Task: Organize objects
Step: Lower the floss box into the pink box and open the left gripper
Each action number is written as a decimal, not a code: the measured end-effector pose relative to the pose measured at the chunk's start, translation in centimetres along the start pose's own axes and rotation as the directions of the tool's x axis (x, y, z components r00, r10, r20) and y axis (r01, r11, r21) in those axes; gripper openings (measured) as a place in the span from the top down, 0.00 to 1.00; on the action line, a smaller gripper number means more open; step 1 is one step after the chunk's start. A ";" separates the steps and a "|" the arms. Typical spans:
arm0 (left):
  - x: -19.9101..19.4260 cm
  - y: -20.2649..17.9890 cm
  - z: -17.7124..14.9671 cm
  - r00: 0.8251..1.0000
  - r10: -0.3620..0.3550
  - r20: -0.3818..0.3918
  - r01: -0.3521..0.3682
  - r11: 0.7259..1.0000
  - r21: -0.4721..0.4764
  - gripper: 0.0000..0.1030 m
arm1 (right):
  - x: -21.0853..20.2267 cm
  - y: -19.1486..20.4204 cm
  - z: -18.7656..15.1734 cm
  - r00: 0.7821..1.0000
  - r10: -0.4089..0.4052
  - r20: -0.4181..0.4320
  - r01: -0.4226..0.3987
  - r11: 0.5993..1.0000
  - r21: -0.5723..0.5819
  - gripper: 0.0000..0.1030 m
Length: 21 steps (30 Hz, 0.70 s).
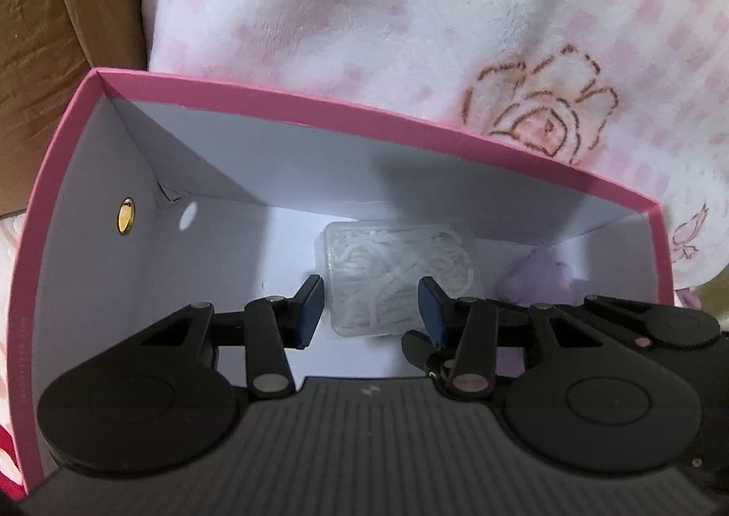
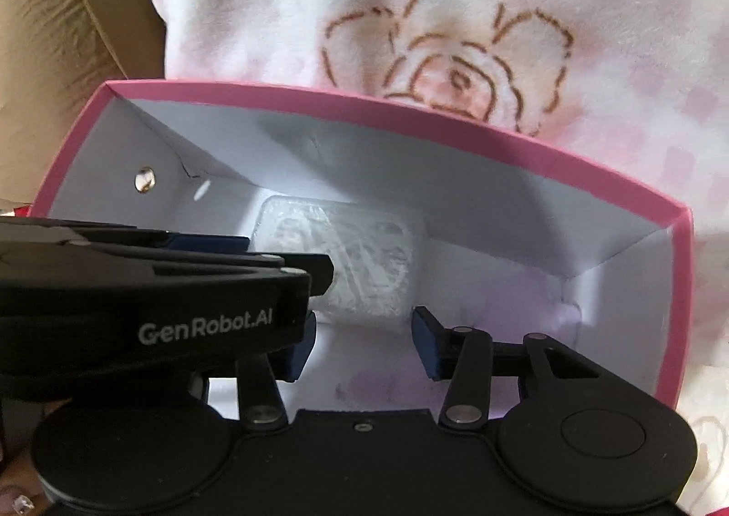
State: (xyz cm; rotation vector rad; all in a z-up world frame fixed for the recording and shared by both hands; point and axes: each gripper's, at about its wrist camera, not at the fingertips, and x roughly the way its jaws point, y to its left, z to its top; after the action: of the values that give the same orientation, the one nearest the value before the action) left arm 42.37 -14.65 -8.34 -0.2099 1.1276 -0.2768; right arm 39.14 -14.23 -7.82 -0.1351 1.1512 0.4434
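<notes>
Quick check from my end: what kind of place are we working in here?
Probably a home, likely on a bed or sofa. A fluffy white-and-pink blanket with embroidered roses lies under the pink-rimmed box, and brown upholstery shows at the left. No workbench or lab fittings are visible.

left gripper (image 1: 370,311): jaws apart, empty | clear case (image 1: 401,277) on pink box (image 1: 319,101) floor

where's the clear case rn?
Clear case lies on the floor of the pink box, near its far wall; in the left wrist view it sits just beyond the left gripper.
</notes>
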 end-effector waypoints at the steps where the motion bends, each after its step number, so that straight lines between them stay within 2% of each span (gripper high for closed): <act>1: 0.1 0.0 0.0 1.000 -0.003 -0.003 0.003 1.000 -0.005 0.57 | 0.0 -0.1 -0.1 1.000 0.000 0.000 0.000 1.000 0.006 0.52; 5: -0.2 0.3 -0.2 1.000 -0.026 -0.007 0.026 1.000 -0.013 0.58 | -0.2 0.0 -0.2 1.000 0.002 -0.002 -0.002 1.000 -0.023 0.51; 8: -1.4 0.0 -0.4 1.000 -0.021 -0.001 0.021 0.999 0.049 0.57 | -1.8 -0.1 -0.7 0.999 0.034 0.004 -0.034 0.998 -0.050 0.47; 11: -3.9 -0.9 -1.1 0.999 -0.034 0.019 0.031 0.992 0.125 0.57 | -4.6 -0.4 -1.8 0.995 0.088 0.052 -0.085 0.994 -0.069 0.45; 15: -7.0 -1.9 -1.4 0.999 -0.035 0.014 0.032 0.983 0.184 0.57 | -8.1 -0.3 -4.0 0.987 0.101 0.122 -0.088 0.991 -0.104 0.44; 20: -11.2 -1.1 -2.6 1.000 -0.003 -0.003 0.003 0.973 0.231 0.54 | -11.9 -0.2 -6.8 0.962 0.155 0.224 -0.136 0.986 -0.101 0.41; 21: -12.3 0.2 -2.7 1.000 0.001 -0.005 0.000 0.971 0.238 0.54 | -12.3 0.3 -7.2 0.956 0.164 0.245 -0.144 0.985 -0.095 0.41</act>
State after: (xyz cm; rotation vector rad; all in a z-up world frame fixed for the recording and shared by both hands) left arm 35.03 -10.58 0.99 0.0040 1.0891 -0.4093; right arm 28.78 -19.63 0.39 -0.0531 0.8978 0.6255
